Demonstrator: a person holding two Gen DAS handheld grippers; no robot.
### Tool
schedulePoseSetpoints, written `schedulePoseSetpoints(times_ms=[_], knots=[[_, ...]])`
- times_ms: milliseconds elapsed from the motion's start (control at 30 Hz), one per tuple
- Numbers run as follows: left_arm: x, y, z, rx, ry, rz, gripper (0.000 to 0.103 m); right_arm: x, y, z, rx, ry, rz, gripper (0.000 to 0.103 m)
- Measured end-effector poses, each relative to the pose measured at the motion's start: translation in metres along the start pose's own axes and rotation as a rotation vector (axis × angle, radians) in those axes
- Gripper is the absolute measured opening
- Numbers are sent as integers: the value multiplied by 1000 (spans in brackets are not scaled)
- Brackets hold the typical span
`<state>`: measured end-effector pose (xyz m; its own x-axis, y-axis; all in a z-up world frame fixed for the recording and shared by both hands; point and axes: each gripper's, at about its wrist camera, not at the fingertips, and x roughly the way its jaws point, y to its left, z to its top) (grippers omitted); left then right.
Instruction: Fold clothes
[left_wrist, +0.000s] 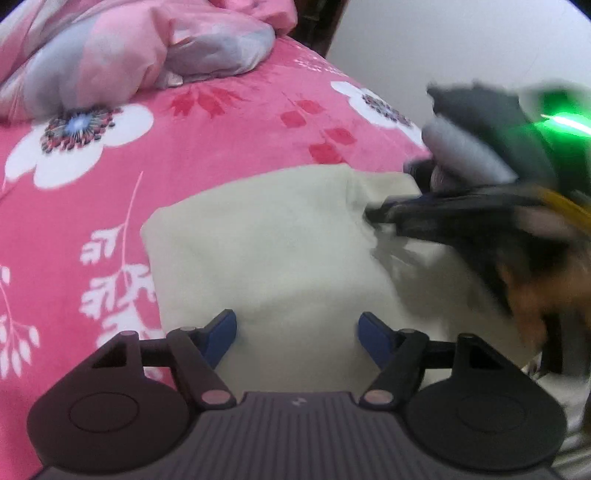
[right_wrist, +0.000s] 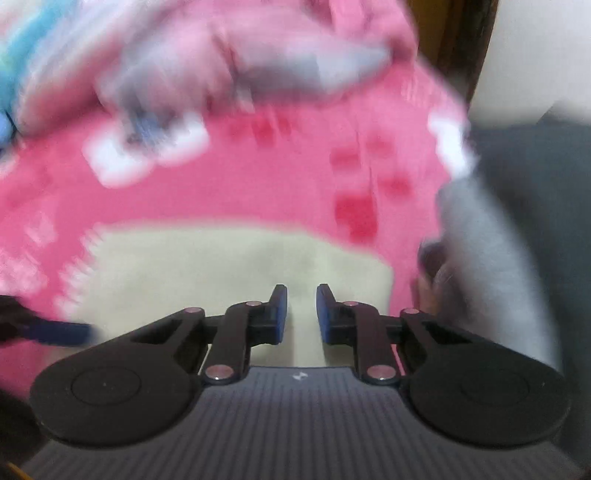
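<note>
**Folding a cream garment on a pink floral bed**

Lying flat on the bed, the cream garment is a soft, matte, roughly rectangular piece of cloth with rounded corners and one crease near its right edge. The left gripper hovers over its near edge with its blue-padded fingers spread wide and nothing between them. In the left wrist view the right gripper reaches in from the right, heavily blurred, its tip at the garment's creased edge; it may be touching the cloth, though the blur prevents certainty. In its own view the right gripper has its jaws parted by a narrow gap over the garment, holding nothing.

The bed carries a plush pink cover printed with white flowers, red squares and white leaf sprigs. A rumpled pink and grey quilt is heaped at the far side. Behind it stands a pale wall and a dark wooden post.
</note>
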<state>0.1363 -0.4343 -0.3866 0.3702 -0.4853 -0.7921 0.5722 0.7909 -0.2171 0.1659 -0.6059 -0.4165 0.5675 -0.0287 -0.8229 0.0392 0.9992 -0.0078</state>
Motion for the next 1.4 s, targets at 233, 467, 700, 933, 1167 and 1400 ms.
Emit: schedulePoseSetpoints(times_ms=[233, 467, 700, 933, 1167, 1400], knots=[[-18, 20, 16, -49, -114, -36, 73, -9, 4, 34, -17, -47, -7, 13], [38, 44, 48, -23, -42, 0, 73, 41, -16, 33, 101, 21, 4, 12], [44, 34, 52, -18, 10, 57, 74, -36, -4, 5, 39, -21, -65, 14], [51, 17, 58, 26, 59, 129, 78, -50, -1, -25, -16, 45, -159, 14], [52, 12, 60, 50, 79, 150, 78, -49, 10, -65, -20, 91, -159, 13], [54, 8, 60, 65, 104, 170, 78, -83, 20, -67, -43, 21, -211, 13]])
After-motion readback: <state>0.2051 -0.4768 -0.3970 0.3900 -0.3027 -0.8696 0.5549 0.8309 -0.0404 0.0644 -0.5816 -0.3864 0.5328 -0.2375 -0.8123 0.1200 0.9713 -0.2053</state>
